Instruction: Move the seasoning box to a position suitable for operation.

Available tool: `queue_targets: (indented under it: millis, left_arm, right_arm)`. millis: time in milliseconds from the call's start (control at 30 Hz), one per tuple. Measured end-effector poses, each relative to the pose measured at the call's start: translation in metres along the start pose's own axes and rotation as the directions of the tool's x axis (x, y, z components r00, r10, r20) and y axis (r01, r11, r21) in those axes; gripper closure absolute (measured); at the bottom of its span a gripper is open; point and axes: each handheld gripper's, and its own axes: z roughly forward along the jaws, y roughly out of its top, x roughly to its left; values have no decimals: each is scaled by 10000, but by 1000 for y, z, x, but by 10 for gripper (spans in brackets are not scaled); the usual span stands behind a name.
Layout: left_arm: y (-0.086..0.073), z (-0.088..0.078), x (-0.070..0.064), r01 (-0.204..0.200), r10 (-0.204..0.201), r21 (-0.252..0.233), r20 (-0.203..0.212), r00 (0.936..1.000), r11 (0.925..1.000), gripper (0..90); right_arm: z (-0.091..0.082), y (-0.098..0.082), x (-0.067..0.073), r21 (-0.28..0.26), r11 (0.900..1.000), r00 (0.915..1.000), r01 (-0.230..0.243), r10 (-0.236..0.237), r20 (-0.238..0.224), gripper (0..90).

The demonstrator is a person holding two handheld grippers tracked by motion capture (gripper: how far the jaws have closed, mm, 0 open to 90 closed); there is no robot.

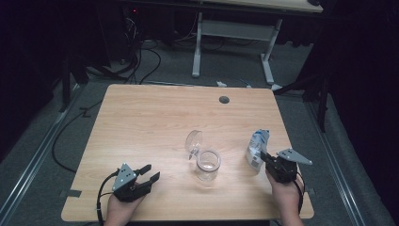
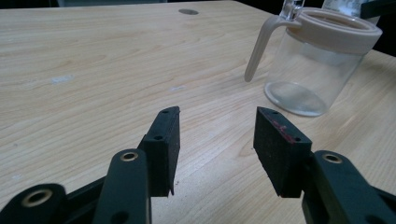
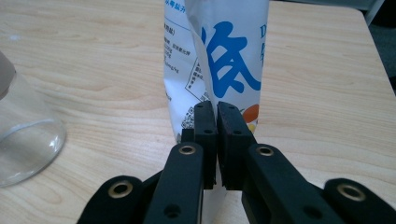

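Right gripper [image 1: 261, 157] is being held at the right edge of the light wooden table [image 1: 141, 127], jaws pressed nearly together and pinching the lower edge of a white plastic pouch with blue printed characters [image 1: 257, 148]. In the right gripper view the pouch [image 3: 219, 65] is being kept upright, its bottom resting on the wood, with only a thin fold of film being squeezed between the black pads [image 3: 204, 119]. A small orange patch is being shown on the pouch print just beside the pad tips.

Left gripper [image 1: 151, 172] is being held near the front left of the table, jaws spread and nothing being gripped between them. In the left gripper view bare wood is being seen between the two black pads [image 2: 163, 140], which are being held just above the surface.

A clear glass jar with a beige plastic collar and hinged clear lid [image 1: 207, 162] is being left standing upright near the table middle, between the two grippers and well apart from both. Lid is being held open, tipped back toward the far side. In the left gripper view a beige curved spoon-like handle [image 2: 258, 51] is being seen hanging from the jar collar [image 2: 341, 28] down its outside. Jar interior is looking empty. The jar's rounded base [image 3: 28, 140] is being seen at the left edge of the right gripper view, apart from the pouch.

A round dark grommet [image 1: 224, 100] is being seen set in the table toward the far edge.
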Motion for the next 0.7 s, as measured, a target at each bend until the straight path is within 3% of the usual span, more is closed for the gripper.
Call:
queue_targets:
  millis: [333,700]
  left_arm:
    - [-1,6,-5,-196,196,9,189,9996,9998,508]
    - [1,3,-6,-22,26,-350,119,9999,9994,497]
  right_arm:
    - [-3,20,4,1384,9890,9985,531,-539,24,879]
    - [-11,36,10,1874,9784,9945,867,-739,-741,884]
